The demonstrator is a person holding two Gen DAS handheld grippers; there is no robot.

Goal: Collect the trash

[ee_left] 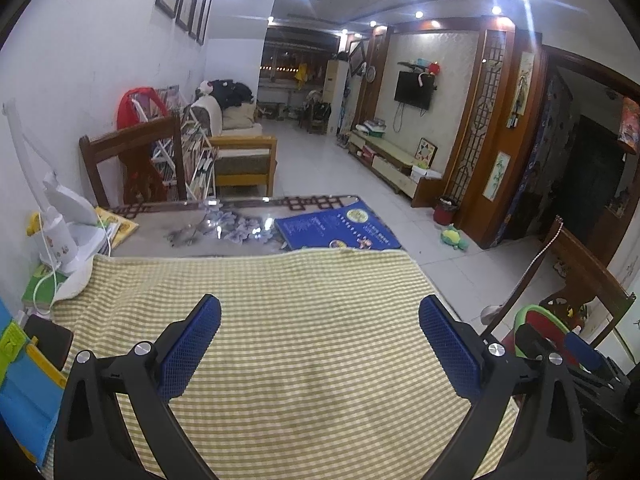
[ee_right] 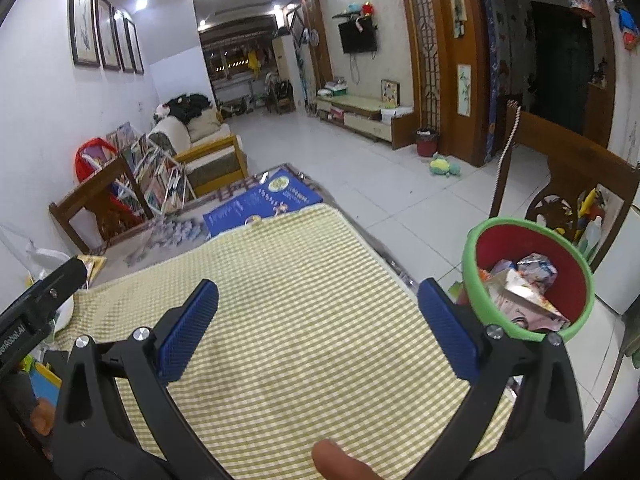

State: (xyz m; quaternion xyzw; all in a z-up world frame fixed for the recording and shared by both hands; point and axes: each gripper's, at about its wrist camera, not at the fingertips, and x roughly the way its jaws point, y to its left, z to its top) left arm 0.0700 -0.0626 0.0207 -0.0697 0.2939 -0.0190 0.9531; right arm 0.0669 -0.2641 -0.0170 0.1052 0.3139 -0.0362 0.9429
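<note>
A green-rimmed red bin stands beside the table's right edge, holding several crumpled wrappers and cartons. My right gripper is open above the yellow checked cloth, left of the bin, with nothing between its blue pads. My left gripper is also open and empty over the same cloth. In the left wrist view only the bin's rim shows at the right, partly hidden behind the other gripper's body. No loose trash shows on the cloth.
A blue book lies beyond the cloth on the glass tabletop. A white lamp base and bottle stand at the left edge. Wooden chairs flank the table. A fingertip shows at the bottom of the right wrist view.
</note>
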